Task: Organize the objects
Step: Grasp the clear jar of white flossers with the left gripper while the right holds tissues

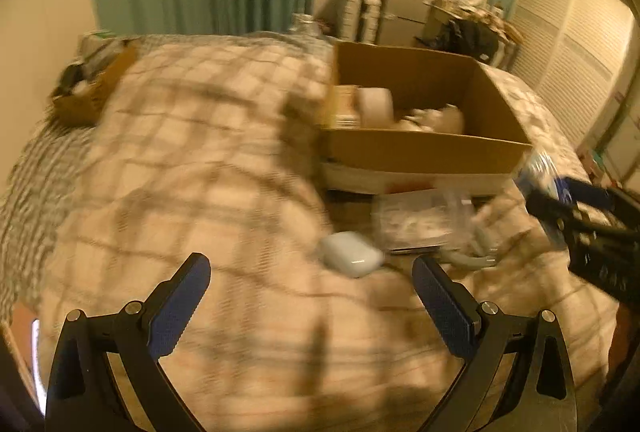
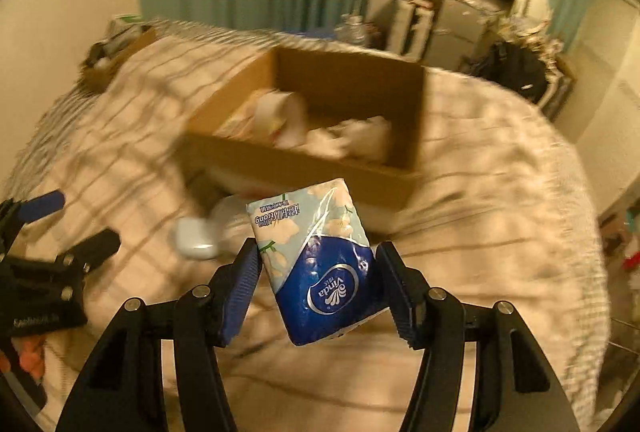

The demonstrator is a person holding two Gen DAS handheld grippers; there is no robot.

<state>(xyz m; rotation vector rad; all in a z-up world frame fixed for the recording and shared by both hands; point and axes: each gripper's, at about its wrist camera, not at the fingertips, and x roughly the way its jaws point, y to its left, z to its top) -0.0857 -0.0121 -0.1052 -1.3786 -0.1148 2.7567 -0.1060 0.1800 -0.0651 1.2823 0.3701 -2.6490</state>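
Right gripper (image 2: 316,272) is clamped on a Vinda tissue pack (image 2: 316,260), held in the air above the checked bedspread (image 2: 500,192), short of the near wall of the cardboard box (image 2: 304,168). The pack sits tilted between the pads, gripped at its lower half only. Left gripper (image 1: 310,284) hangs with jaws apart, holding nothing, near a white earbud case (image 1: 352,256) lying on the bedspread beside a clear plastic bag (image 1: 420,220).

Risk: the soft, slippery wrapper may twist or slide out during transfer. The box rests on yielding bedding; contact with its near wall could tip it.
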